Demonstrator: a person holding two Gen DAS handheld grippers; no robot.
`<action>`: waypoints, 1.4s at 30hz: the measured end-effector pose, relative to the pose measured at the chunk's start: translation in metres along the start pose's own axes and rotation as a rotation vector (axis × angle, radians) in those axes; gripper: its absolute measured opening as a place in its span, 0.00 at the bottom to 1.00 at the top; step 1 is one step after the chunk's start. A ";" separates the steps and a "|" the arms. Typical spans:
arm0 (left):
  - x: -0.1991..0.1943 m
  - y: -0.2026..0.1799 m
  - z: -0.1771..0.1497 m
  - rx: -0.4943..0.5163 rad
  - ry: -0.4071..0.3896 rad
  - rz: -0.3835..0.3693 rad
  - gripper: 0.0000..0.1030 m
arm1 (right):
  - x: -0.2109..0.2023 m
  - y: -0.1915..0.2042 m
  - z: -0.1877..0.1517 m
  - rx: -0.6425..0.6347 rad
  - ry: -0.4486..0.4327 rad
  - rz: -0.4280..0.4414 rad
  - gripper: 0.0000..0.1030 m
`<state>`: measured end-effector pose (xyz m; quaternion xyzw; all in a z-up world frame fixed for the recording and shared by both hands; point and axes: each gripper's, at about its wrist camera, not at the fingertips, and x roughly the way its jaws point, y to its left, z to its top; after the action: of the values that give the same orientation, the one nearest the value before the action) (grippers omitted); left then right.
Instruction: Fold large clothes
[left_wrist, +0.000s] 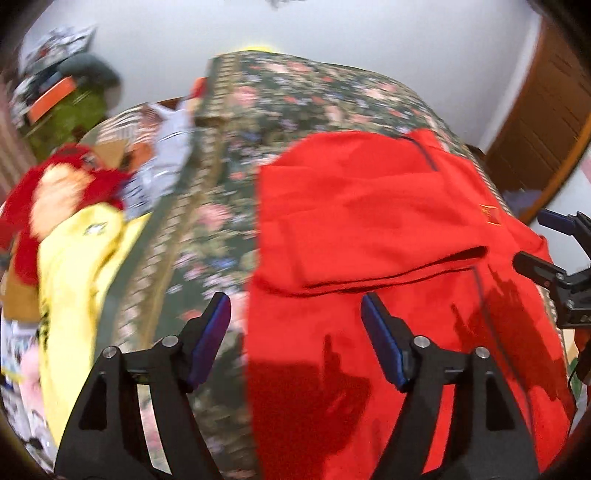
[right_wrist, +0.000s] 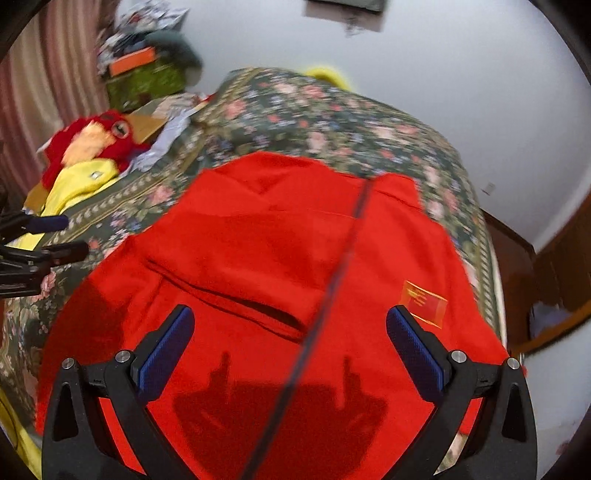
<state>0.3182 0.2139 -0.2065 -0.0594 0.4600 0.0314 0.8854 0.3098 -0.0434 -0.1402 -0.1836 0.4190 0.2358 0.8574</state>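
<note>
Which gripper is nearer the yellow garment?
Left. The left gripper hangs over the red garment's edge beside the yellow garment; the right gripper is mid-red, farther away.

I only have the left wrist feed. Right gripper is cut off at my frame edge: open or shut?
Observer: Open. In the right wrist view the right gripper has its jaws spread wide above the red garment, nothing between the pads.
Operator: Any marking on the garment? I get an orange smudge.
Observer: A rectangular gold-outlined logo patch, just beyond the right-hand blue pad.
Operator: The dark line on the red cloth, how far does it run?
Observer: That dark line runs from the garment's far edge down between the right gripper's fingers and out the bottom of the frame.
</note>
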 end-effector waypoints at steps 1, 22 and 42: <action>-0.003 0.011 -0.005 -0.017 -0.004 0.014 0.72 | 0.005 0.007 0.003 -0.017 0.011 0.008 1.00; -0.012 0.068 -0.055 -0.133 0.013 0.048 0.75 | 0.127 0.115 0.040 -0.199 0.187 0.154 0.71; 0.036 0.042 -0.028 -0.108 0.107 0.031 0.75 | 0.061 0.050 0.053 0.005 -0.032 0.274 0.06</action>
<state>0.3120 0.2516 -0.2553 -0.1017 0.5050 0.0667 0.8545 0.3484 0.0404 -0.1646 -0.1186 0.4272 0.3525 0.8241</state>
